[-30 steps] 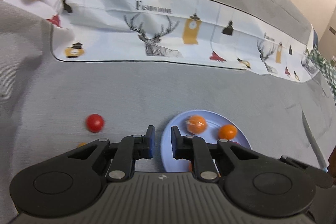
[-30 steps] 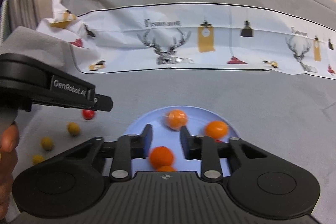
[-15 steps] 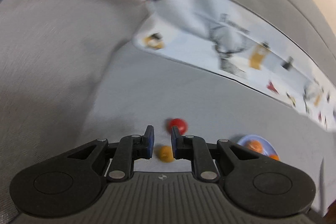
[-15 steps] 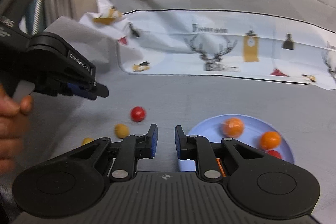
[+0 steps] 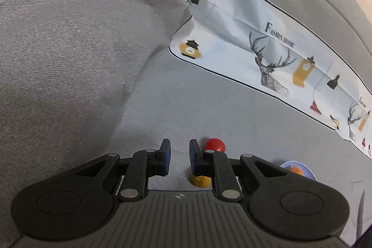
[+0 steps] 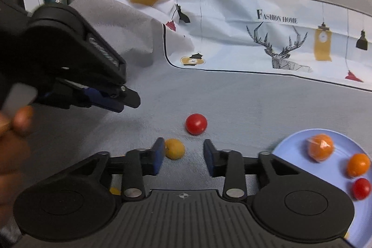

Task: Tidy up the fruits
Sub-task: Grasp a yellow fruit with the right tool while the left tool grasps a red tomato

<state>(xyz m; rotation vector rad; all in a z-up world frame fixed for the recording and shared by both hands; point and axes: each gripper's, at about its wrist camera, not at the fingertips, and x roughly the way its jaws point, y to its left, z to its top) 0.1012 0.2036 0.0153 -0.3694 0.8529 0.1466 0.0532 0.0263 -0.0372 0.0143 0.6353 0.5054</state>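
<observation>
Currently, the right gripper (image 6: 182,158) is held spread around a yellow fruit (image 6: 174,148); the left gripper (image 5: 178,158) is held slightly parted, empty, near a red tomato (image 5: 215,144).

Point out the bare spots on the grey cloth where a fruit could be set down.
Free: the grey cloth between the red tomato and the printed sheet. Also the blue plate at its near-left part. Crowded: around the right gripper, where the yellow fruit lies.
</observation>
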